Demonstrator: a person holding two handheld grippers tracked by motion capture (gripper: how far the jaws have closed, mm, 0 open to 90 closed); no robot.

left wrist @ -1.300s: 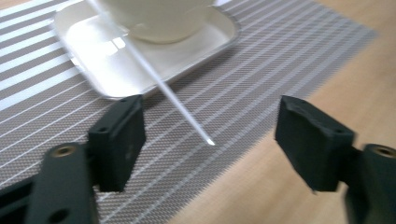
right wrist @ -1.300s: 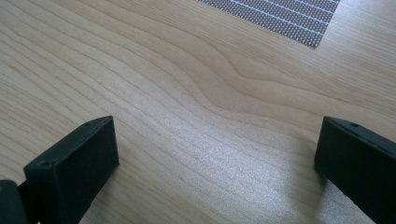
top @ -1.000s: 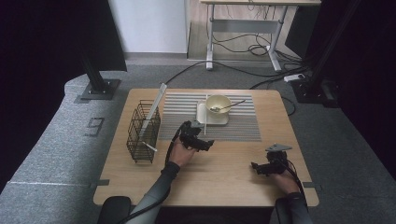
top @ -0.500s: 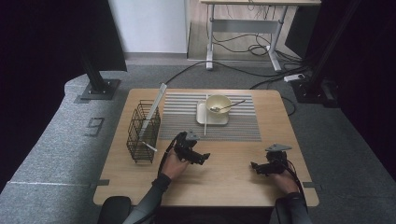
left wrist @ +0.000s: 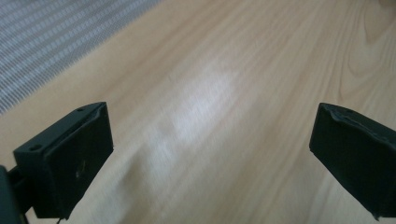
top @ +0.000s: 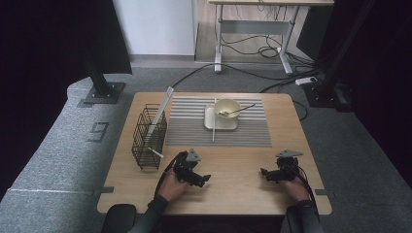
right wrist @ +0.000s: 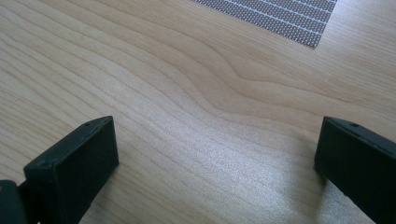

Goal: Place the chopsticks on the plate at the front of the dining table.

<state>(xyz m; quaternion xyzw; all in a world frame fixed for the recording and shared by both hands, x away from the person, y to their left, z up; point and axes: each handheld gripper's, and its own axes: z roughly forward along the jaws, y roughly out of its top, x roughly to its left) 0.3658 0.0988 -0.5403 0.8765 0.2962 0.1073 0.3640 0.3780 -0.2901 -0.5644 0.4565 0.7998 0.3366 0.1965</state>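
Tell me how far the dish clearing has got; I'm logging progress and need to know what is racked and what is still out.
Looks done: a flat white piece leans in the wire rack. In hand: nothing; the left gripper and right gripper sit open over bare wooden table. Probably left: the bowl with its spoon, on the plate on the striped mat.
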